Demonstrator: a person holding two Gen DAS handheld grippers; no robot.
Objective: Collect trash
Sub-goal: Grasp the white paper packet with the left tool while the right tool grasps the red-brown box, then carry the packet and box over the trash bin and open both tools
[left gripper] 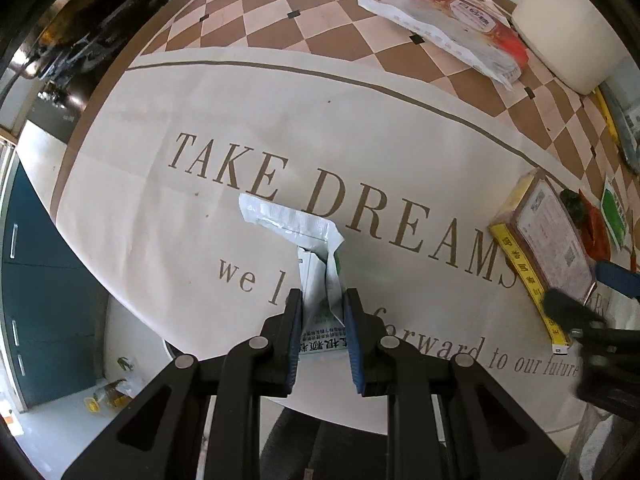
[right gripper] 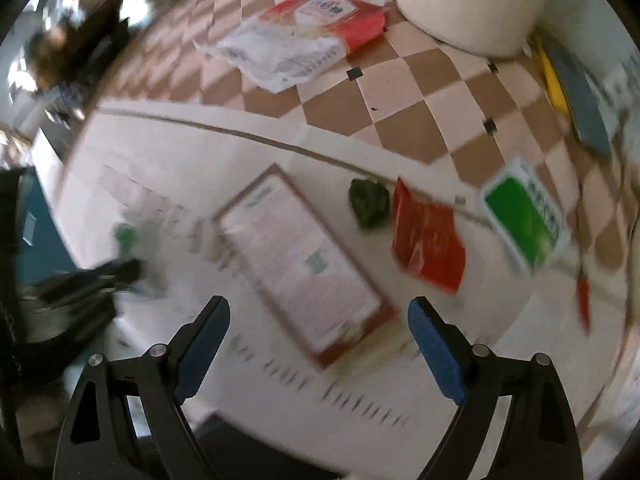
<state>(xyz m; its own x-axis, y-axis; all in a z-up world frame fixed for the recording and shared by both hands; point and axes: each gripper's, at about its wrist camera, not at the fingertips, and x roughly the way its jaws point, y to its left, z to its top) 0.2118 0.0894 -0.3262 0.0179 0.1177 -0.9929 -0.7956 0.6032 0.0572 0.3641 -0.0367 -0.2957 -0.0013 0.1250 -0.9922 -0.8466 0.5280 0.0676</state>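
Note:
My left gripper (left gripper: 322, 300) points down over the round table and is shut on a crumpled white wrapper (left gripper: 308, 232), whose printed lower end sits between the blue pads. My right gripper (right gripper: 320, 312) stands open above a flat pink box with a brown rim (right gripper: 300, 256), and nothing is between its fingers. Beyond the box lie a dark green crumpled wad (right gripper: 368, 202), a red packet (right gripper: 428, 240) and a green and white packet (right gripper: 524, 220). The box (left gripper: 548, 236) also shows at the right of the left wrist view, with a right gripper finger (left gripper: 564, 310) over it.
A cream tablecloth (left gripper: 200, 100) with printed lettering and a brown chequered border covers the table. At the far side lie a large red and white bag (right gripper: 312, 36) and a white round container (right gripper: 472, 0). A yellow and grey item (right gripper: 576, 92) lies at the right edge. The right wrist view is blurred.

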